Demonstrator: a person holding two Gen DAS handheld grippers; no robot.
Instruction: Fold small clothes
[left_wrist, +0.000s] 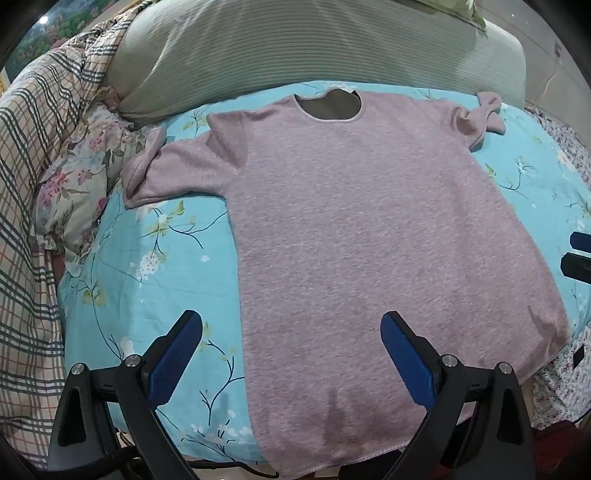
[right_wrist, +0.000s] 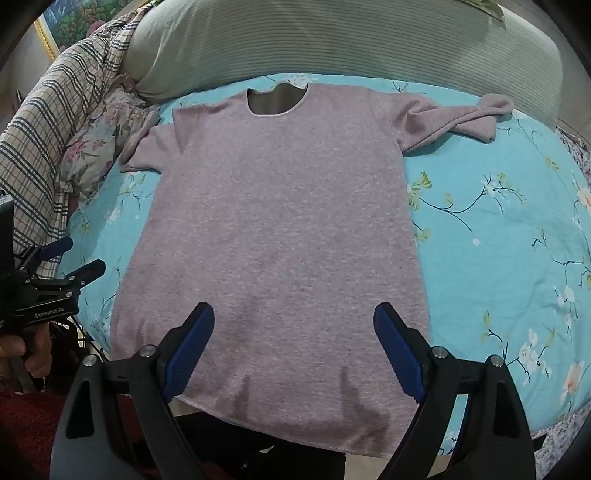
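Pink shirt (left_wrist: 369, 221) flat on blue floral bedsheet (left_wrist: 147, 266); both claws wide open, empty

Shirt (left_wrist: 369, 229) flat on bedsheet (left_wrist: 155, 266), neck far, hem near at bed edge. Pillow (left_wrist: 295, 48) behind neck. Quilt (left_wrist: 40, 147) bunched far left. Left gripper (left_wrist: 291, 336) over near-left hem, right gripper (right_wrist: 293, 332) over near-right hem, both apart from cloth.

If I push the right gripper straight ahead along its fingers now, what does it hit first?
Most likely the pink top lying flat on the blue floral sheet. The right gripper is open and empty, aimed steeply down over the lower body near the hem; exact height is unclear.
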